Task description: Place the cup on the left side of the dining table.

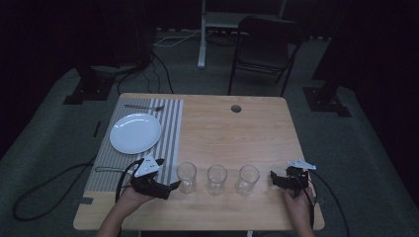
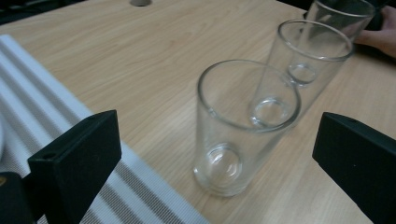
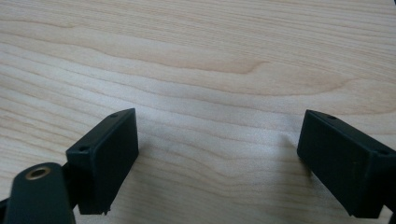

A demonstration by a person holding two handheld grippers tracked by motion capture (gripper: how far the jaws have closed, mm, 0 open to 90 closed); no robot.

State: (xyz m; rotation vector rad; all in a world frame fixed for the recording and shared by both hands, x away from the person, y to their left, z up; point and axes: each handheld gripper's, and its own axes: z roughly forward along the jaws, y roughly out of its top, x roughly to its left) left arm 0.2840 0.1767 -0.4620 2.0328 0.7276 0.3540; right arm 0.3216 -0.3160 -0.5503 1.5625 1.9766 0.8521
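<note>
Currently the left gripper (image 1: pixel 174 186) sits at the near-left of the table (image 1: pixel 257 128), jaws spread wide and holding nothing, aimed at the nearest glass (image 1: pixel 186 177). In the left gripper view that glass (image 2: pixel 245 126) stands upright dead ahead, roughly centred between the two jaws but still a bit beyond them, not touching either. Its long axis is vertical, so the jaws would close on it from the sides. Two more glasses, the middle glass (image 1: pixel 216 179) and far glass (image 1: pixel 247 178), line up in a row behind it toward the right; from the left gripper they stack almost in one line, so pushing too far forward could knock the first into the second. The right gripper (image 1: pixel 273 178) rests just right of the far glass, jaws also spread, nothing between them; its own view looks at bare wood. Left hand is clearly the nearer one for the first glass. A striped mat (image 1: pixel 173 133) lies just left of that glass, with a plate (image 1: pixel 135 133) and a fork (image 1: pixel 143 106) on it, well clear of the reach. Likely next: ease the left gripper forward, then close on the glass.
</note>
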